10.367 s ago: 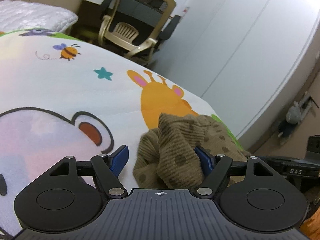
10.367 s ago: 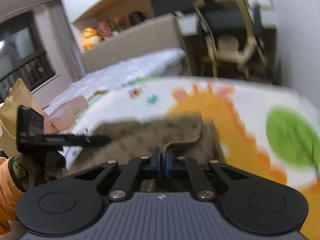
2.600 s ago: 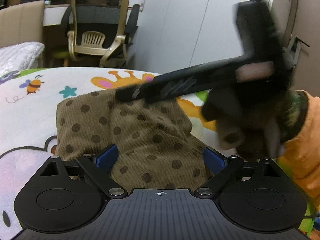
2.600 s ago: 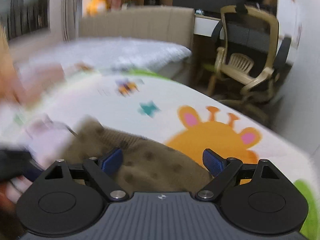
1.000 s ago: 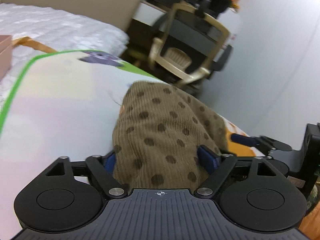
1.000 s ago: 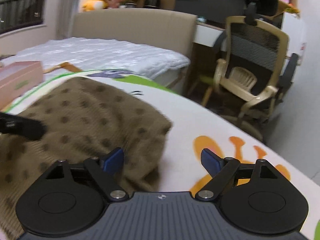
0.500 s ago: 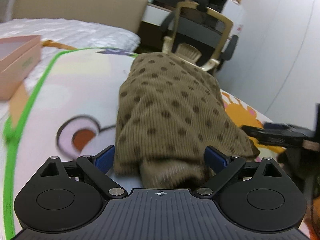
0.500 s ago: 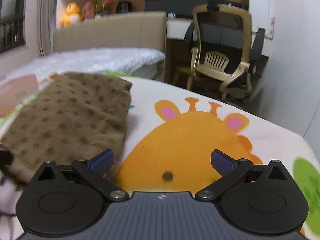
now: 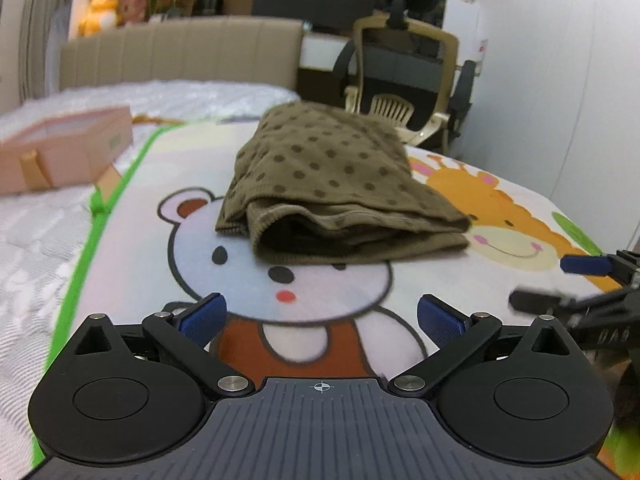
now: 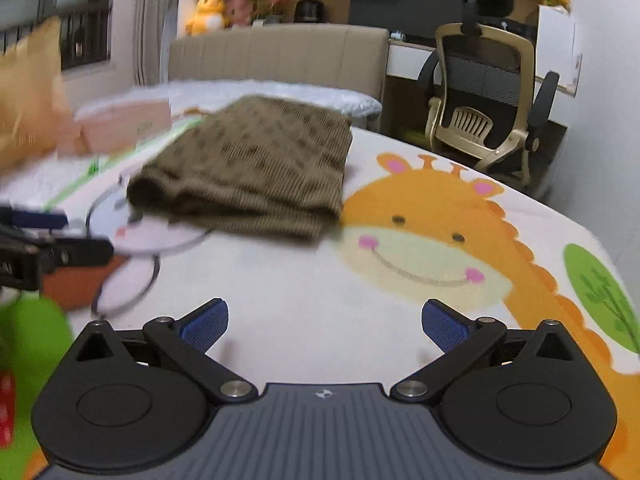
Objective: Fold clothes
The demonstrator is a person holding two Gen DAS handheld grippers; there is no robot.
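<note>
Brown dotted garment lies folded on cartoon play mat over bear and giraffe prints, pink box near the mat's edge, left gripper and right gripper both spread wide, empty, short of it.

I see a bed with a white quilted cover, a cartoon animal mat spread over it. At frame centre, a folded brown dotted garment lies on the mat; upper left, a pink box sits on the quilt.
</note>
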